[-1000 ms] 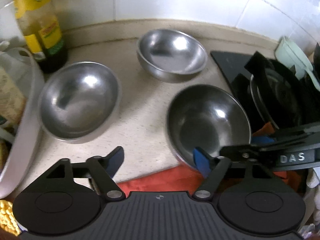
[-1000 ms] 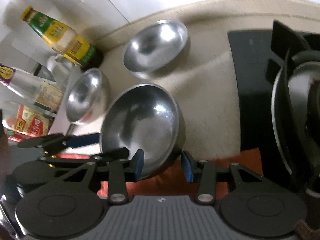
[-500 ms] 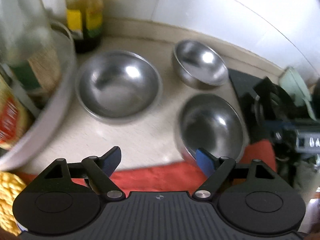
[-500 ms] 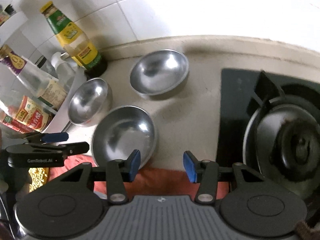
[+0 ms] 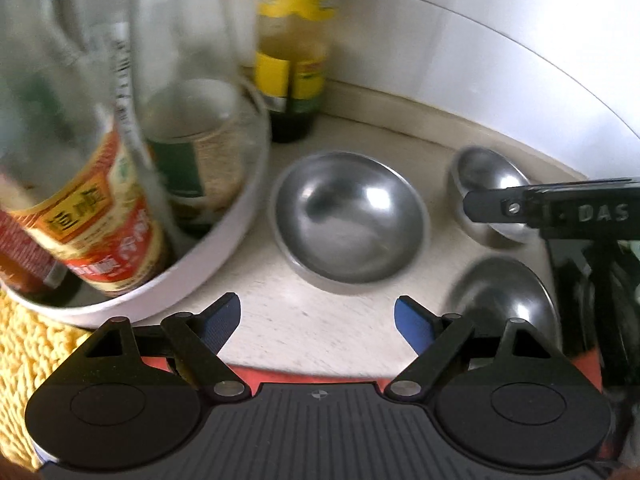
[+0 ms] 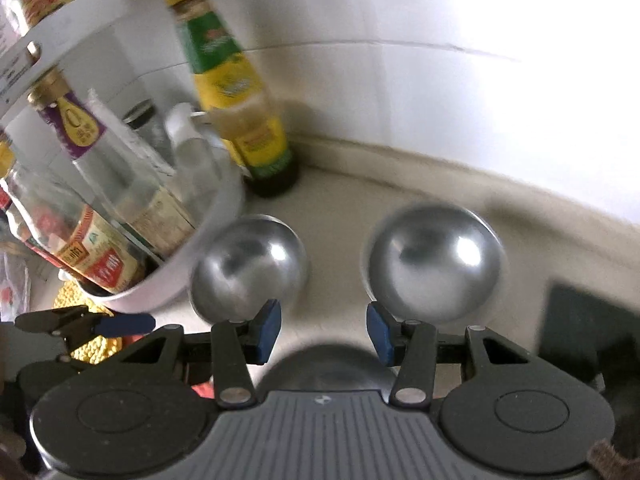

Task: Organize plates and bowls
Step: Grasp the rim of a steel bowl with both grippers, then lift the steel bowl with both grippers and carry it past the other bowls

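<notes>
While both tools have swung away from the stove side toward the bottles, the three steel bowls sit apart on the pale bench, none stacked yet. The left tool has just been spreading its jaws wider and hangs released over bare bench, with the left bowl just ahead of it. The right tool has let go of the near bowl whose rim it was straddling a second ago. Its jaws have eased apart a little, stand empty, and that bowl now lies under it. I'd judge the sorting is between picks, with nesting the bowls yet to come.

The far bowl and the left bowl show clearly from the right view, though both are smeared by motion. From the left view, the far bowl is partly covered by the right tool's arm, and the near bowl is cut by the left tool's finger. The white tub of bottles crowds the left side. The sauce bottle stands against the wall. No plates can be made out.
</notes>
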### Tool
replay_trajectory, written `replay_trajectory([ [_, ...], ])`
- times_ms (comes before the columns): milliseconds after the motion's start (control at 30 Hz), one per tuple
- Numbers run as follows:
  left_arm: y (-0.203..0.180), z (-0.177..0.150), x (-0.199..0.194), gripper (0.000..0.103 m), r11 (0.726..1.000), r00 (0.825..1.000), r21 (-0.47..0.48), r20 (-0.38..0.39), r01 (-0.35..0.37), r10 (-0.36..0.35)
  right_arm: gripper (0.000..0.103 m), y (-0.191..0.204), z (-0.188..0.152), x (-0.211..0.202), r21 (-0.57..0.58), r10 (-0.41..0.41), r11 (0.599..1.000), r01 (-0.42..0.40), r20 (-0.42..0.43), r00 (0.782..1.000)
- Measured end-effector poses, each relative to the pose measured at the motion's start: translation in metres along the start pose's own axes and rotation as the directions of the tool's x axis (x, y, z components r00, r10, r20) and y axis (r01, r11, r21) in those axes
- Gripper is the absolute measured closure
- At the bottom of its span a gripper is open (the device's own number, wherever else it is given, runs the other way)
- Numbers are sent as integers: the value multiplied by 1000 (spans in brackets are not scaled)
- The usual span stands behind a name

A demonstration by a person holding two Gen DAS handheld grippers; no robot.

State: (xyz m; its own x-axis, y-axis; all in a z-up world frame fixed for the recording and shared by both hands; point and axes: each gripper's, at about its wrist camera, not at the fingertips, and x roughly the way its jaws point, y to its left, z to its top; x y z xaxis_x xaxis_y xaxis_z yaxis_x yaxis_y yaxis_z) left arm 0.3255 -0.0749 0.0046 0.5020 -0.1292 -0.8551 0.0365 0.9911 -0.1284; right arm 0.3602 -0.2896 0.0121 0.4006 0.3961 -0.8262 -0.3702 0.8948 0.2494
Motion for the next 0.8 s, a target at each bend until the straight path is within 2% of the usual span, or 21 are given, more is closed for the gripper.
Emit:
replay_trajectory([
  [167, 5, 6, 13, 15, 995, 1000, -94, -15, -22, 20, 59, 12, 18, 39, -114, 28, 993, -33, -44, 999],
  [300, 3, 10, 24, 15, 986, 999, -162, -13, -31, 29, 59, 6, 27, 64, -121, 61, 990, -72, -88, 994],
  [400, -2, 11, 27, 15, 983, 999, -180, -9, -38, 38, 59, 5, 30, 81, -148, 74, 985, -91, -118, 990],
  [533, -4, 12, 41, 31, 980, 998, -189, -25, -56, 52, 59, 8, 29, 97, -178, 110, 974, -137, -151, 982],
  [633, -1, 13, 55, 48, 978, 997, -204, -69, -38, 24, 59, 11, 28, 106, -179, 132, 970, -165, -181, 975],
  [800, -2, 12, 64, 54, 983, 997, -182, -66, -39, 27, 63, 17, 23, 115, -206, 122, 965, -163, -196, 973],
])
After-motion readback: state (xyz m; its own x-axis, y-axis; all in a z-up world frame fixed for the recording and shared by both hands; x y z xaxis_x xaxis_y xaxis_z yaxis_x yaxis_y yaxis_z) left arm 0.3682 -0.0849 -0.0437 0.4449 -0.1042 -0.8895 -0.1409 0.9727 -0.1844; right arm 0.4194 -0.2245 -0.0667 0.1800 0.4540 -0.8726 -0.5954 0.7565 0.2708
